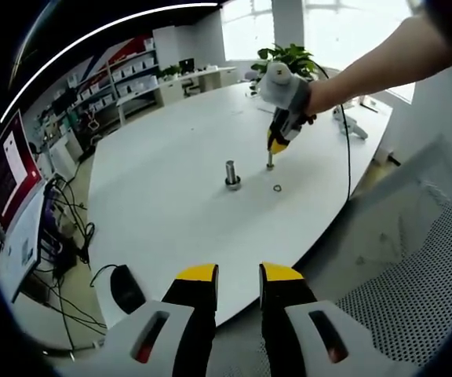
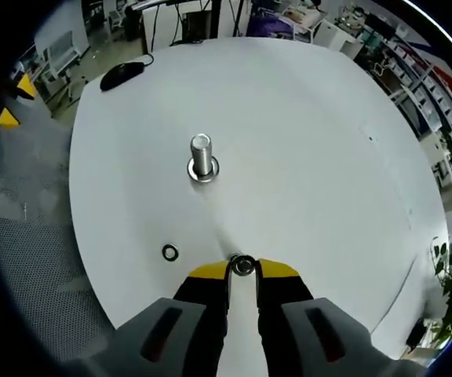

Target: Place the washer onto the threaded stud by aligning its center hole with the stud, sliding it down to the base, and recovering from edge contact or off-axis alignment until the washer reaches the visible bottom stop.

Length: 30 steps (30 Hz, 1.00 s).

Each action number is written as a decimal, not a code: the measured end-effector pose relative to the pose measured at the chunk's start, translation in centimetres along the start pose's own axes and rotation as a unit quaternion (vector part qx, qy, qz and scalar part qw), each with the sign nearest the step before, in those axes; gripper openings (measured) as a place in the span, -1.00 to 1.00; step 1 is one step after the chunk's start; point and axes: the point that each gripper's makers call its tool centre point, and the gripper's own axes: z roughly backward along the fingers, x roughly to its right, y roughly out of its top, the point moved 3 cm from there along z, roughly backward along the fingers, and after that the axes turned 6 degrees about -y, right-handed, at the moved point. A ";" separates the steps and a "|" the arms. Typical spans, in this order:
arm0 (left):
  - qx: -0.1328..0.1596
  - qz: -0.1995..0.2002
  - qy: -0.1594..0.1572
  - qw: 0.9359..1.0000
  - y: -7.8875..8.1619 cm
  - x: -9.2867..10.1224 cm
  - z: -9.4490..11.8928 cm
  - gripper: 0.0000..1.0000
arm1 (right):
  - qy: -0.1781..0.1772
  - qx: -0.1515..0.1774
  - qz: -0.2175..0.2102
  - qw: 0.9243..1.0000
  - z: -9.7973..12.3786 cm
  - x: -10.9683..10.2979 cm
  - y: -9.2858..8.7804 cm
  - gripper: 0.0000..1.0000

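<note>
The left hand-held gripper (image 1: 238,276) hangs back off the desk (image 1: 171,157) edge, jaws parted and empty. The right hand-held gripper (image 2: 242,271) pinches a small metal washer (image 2: 242,265) at its tips, low over the smooth white top. Next it must carry the washer to the upright threaded stud (image 2: 202,155), centring hole over tip. A spare ring (image 2: 169,252) lies flat nearby.

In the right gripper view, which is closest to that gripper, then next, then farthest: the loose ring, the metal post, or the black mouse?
1. Small metal washer lying loose on the white table, just left of the right gripper.
2. Silver threaded stud, upright mid-table.
3. Black computer mouse, at the far edge, upper left.
</note>
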 end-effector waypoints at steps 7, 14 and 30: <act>-0.003 -0.002 -0.004 1.000 -0.1 0.1 -0.1 -0.63 | 0.008 -0.013 -0.008 1.000 -1.0 -0.3 -0.6 -0.71; -0.003 0.000 -0.004 1.000 -0.1 0.1 -0.1 -0.63 | 0.016 -0.025 -0.008 1.000 -2.5 -0.5 -1.1 -0.71; -0.001 0.004 -0.007 1.000 0.0 0.1 -0.1 -0.63 | 0.029 -0.035 -0.021 0.999 -2.3 -1.9 -1.6 -0.70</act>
